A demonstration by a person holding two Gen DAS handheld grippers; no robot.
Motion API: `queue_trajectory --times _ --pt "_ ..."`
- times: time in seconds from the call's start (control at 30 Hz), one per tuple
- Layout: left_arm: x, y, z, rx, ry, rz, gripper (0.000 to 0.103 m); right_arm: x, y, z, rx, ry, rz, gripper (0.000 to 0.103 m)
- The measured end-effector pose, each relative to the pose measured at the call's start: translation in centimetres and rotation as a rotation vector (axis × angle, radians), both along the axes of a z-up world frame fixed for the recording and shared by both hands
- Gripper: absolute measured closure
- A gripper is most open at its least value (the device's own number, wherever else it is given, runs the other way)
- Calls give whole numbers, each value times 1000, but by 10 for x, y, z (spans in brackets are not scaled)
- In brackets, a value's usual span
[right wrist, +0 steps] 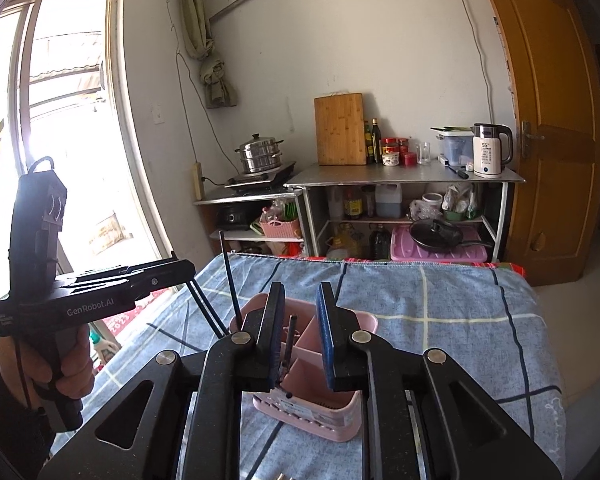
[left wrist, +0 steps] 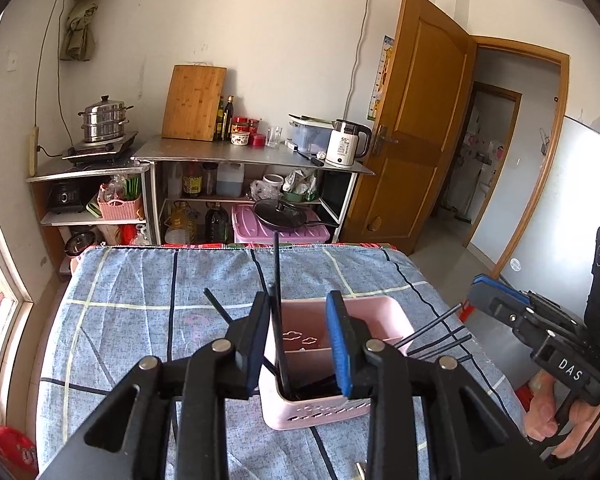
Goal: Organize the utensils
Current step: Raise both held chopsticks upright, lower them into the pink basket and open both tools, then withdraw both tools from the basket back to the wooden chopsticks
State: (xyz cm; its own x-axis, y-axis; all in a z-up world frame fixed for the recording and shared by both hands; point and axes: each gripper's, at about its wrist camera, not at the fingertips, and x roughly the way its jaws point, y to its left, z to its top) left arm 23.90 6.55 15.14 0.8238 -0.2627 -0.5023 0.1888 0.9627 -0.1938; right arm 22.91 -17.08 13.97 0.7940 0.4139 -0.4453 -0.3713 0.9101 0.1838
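A pink utensil holder (left wrist: pixel 312 372) with compartments stands on the blue checked cloth; it also shows in the right wrist view (right wrist: pixel 312 404). My left gripper (left wrist: pixel 300 340) hangs open over it, with a black chopstick (left wrist: pixel 278 300) standing upright in the holder by the left pad. Several black chopsticks (left wrist: pixel 432 336) stick out on the holder's right side. My right gripper (right wrist: pixel 298 336) is open above the holder, and a thin dark utensil (right wrist: pixel 290 344) stands between its pads without being gripped. More chopsticks (right wrist: pixel 228 276) lean on the holder's left.
The table (left wrist: pixel 140 280) is covered with blue plaid cloth. Behind it stand metal shelves (left wrist: pixel 244 152) with a kettle, cutting board, bottles and pots. A wooden door (left wrist: pixel 412 120) stands open at the right and a window (right wrist: pixel 60 120) at the left.
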Motion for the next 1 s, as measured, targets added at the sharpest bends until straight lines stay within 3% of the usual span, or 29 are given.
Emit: queue_trajectory --times 0.33,0.6,0.73,1.0 --pt "-42 5 2 13 -59 39 59 -55 -33 1 28 -35 -24 85" --pt "-91 -5 -24 -3 -69 11 58 -95 -54 -26 41 12 -46 85" --pt "-111 -16 -51 -10 -32 -12 58 -109 -63 -51 52 77 -54 85" --pt "-122 -58 -120 15 155 -88 58 -131 -73 -99 45 196 -66 85"
